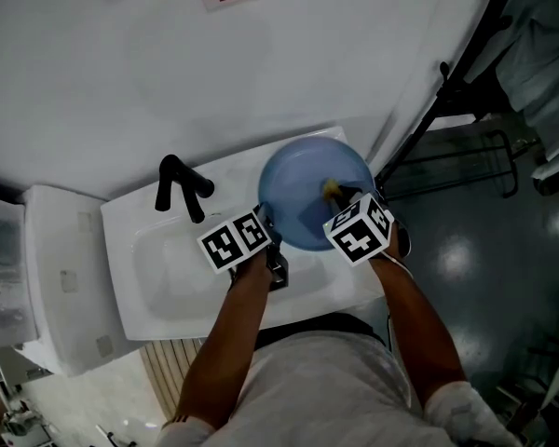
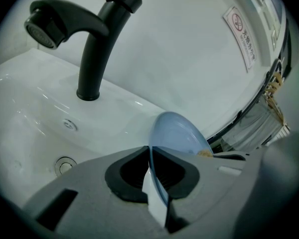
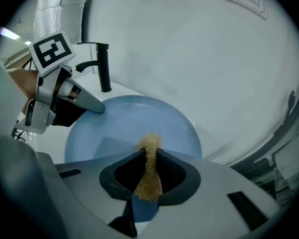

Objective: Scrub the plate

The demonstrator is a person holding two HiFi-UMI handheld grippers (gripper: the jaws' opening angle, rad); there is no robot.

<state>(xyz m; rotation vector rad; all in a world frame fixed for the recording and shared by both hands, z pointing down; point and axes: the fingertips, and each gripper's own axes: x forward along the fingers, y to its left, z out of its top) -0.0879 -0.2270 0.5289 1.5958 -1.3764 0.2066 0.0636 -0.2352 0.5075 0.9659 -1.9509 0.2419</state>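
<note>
A round blue plate [image 1: 303, 184] is held tilted over the right end of a white sink [image 1: 158, 268]. My left gripper [image 1: 268, 223] is shut on the plate's left rim; in the left gripper view the plate [image 2: 177, 133] runs edge-on between the jaws of this gripper [image 2: 152, 156]. My right gripper [image 1: 340, 196] is shut on a tan scrub pad [image 3: 149, 173], whose tip rests against the plate's face [image 3: 124, 123] near the middle. The right gripper view also shows the left gripper [image 3: 100, 108] clamped on the rim. A bit of the pad [image 2: 204, 153] peeks past the plate's edge.
A black faucet [image 1: 179, 186] stands at the sink's back, left of the plate. The drain [image 2: 65, 166] lies in the basin. A white wall rises right behind the sink. A white fixture [image 1: 61, 287] sits at the left, and a black metal frame [image 1: 466, 147] stands over dark floor at the right.
</note>
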